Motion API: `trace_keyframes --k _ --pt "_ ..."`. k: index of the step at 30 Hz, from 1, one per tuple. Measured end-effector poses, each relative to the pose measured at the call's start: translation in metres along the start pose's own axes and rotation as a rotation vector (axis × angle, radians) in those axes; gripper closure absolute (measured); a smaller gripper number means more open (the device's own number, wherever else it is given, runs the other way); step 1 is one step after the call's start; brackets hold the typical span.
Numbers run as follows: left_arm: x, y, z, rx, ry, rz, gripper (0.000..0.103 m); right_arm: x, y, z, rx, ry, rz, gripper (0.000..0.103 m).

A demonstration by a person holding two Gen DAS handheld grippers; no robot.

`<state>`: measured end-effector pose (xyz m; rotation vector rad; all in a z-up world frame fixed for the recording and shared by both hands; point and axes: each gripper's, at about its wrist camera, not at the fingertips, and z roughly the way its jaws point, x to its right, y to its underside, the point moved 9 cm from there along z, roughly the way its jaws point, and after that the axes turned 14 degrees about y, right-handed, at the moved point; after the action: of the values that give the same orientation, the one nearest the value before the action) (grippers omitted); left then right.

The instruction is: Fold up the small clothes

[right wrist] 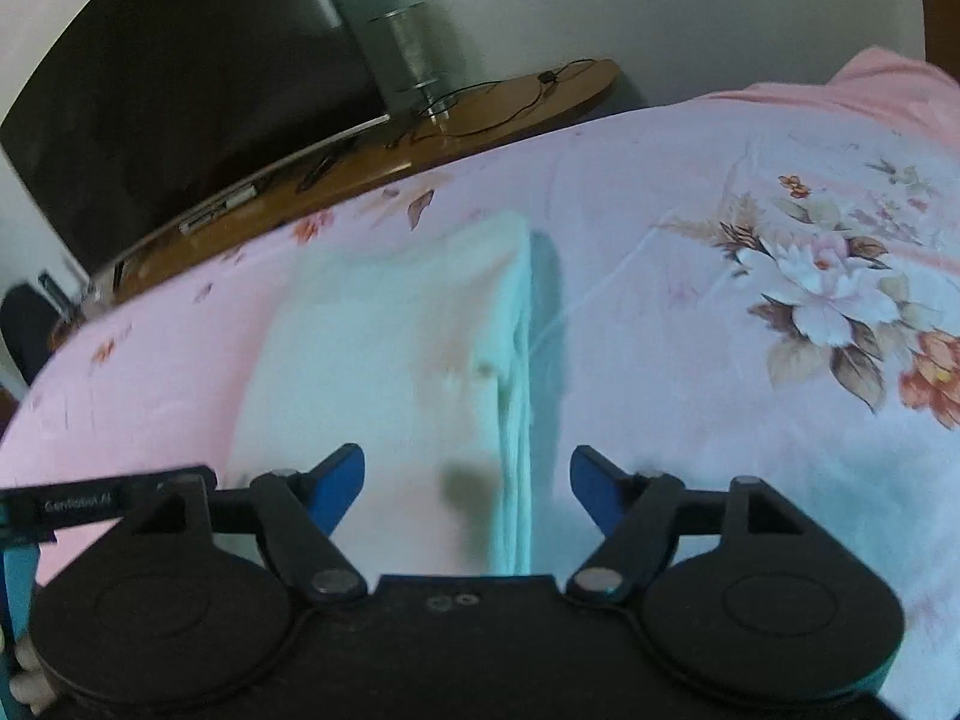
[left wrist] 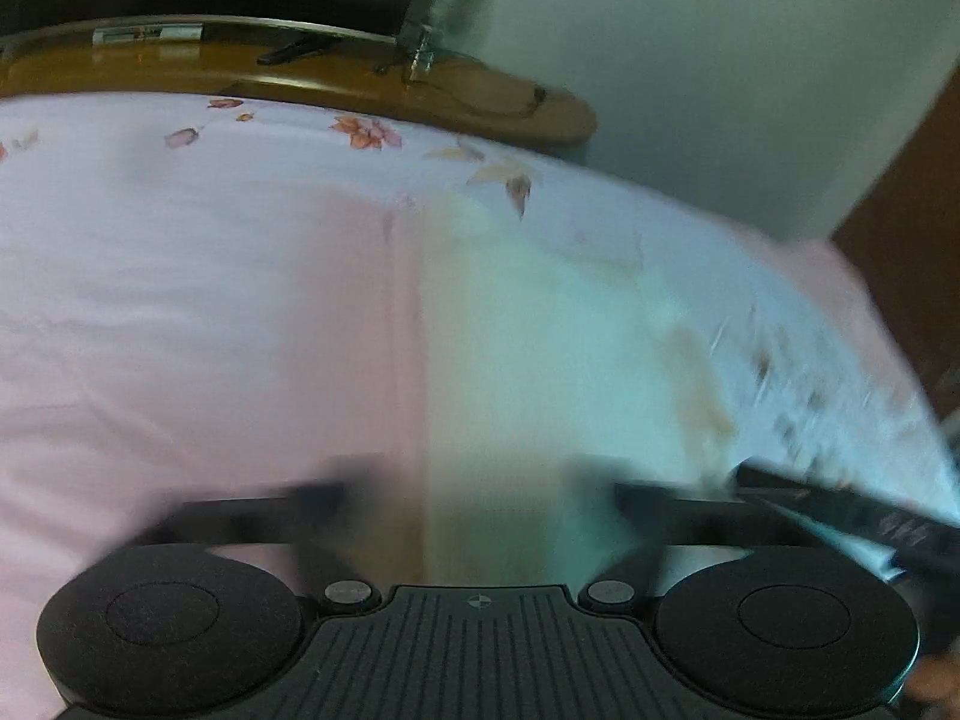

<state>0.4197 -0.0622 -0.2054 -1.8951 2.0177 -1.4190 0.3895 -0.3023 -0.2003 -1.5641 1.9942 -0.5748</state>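
While both wrist views look down on a bed w/ a pink floral sheet (right wrist: 690,192), the pale garment (right wrist: 384,348) lies flat on it, already folded into a long stack. Its layered edges show along the right side in the right wrist view, casting a shadow strip on the sheet beside them.

Right gripper (right wrist: 467,480): jaws spread wide, blue fingertips (right wrist: 345,474) hovering over the near end of the garment, nothing between them. The stack's layered edge runs roughly btwn the two tips. A big flower print (right wrist: 822,294) sits on the sheet to the right, well apart from the garment.

Left gripper (left wrist: 480,498): view is heavily motion-blurred (fingers are dark smears), but the two tips sit well apart w/ only pale cloth (left wrist: 540,348) showing btwn them, so it reads as open, not holding anything. The right gripper's dark finger bar (left wrist: 852,510) crosses the lower right of that view.

Beyond the bed's far edge: a wooden shelf (right wrist: 480,114) w/ a thin black cable (right wrist: 516,96), a metal cylinder (right wrist: 411,54) and a dark TV screen (right wrist: 198,84) against a white wall.
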Motion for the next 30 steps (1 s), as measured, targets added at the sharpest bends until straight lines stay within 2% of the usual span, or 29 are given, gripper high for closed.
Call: trace_keyframes --k 1,2,5,7,8,9,11,12,13,17,19,22,24,27,30 --pt "-0.001 -0.005 0.002 0.039 0.024 -0.009 0.0 -0.001 -0.004 0.009 -0.022 -0.021 0.017 0.027" --pt "-0.002 -0.009 0.009 0.044 0.041 -0.02 0.0 -0.001 -0.006 0.016 -0.035 -0.034 0.029 0.027" --pt "-0.013 -0.01 0.033 -0.004 0.084 -0.08 0.0 0.002 -0.013 0.039 -0.061 -0.04 0.053 0.027" --pt "-0.023 -0.007 0.046 -0.016 0.125 -0.159 0.0 0.003 -0.013 0.051 -0.09 -0.072 0.075 0.027" --pt "-0.027 -0.004 0.052 -0.024 0.152 -0.194 0.005 0.004 -0.013 0.056 -0.106 -0.09 0.086 0.027" --pt "-0.03 0.0 0.058 -0.035 0.175 -0.225 0.025 0.005 -0.013 0.062 -0.119 -0.108 0.095 0.028" --pt "-0.035 0.007 0.072 -0.063 0.204 -0.256 0.041 0.004 -0.013 0.069 -0.129 -0.142 0.112 0.03" --pt "-0.036 0.008 0.073 -0.046 0.213 -0.259 0.041 0.004 -0.014 0.071 -0.125 -0.156 0.118 0.032" --pt "-0.036 0.007 0.075 -0.038 0.218 -0.259 0.041 0.003 -0.016 0.073 -0.123 -0.165 0.117 0.038" --pt "-0.032 0.008 0.084 -0.025 0.229 -0.257 0.041 -0.001 -0.019 0.078 -0.124 -0.193 0.11 0.045" --pt "-0.026 0.009 0.089 -0.027 0.215 -0.237 0.055 -0.004 -0.02 0.079 -0.122 -0.201 0.113 0.054" --pt "-0.021 0.006 0.086 -0.012 0.196 -0.239 0.062 -0.011 -0.019 0.079 -0.098 -0.197 0.088 0.067" --pt "-0.02 0.0 0.075 0.009 0.194 -0.231 0.07 -0.012 -0.022 0.073 -0.072 -0.193 0.103 0.071" --pt "-0.014 -0.01 0.059 0.035 0.201 -0.186 0.071 -0.022 -0.026 0.057 -0.007 -0.184 0.057 0.072" --pt "-0.019 -0.023 0.038 0.077 0.196 -0.183 0.071 -0.041 -0.034 0.042 0.016 -0.214 0.036 0.073"
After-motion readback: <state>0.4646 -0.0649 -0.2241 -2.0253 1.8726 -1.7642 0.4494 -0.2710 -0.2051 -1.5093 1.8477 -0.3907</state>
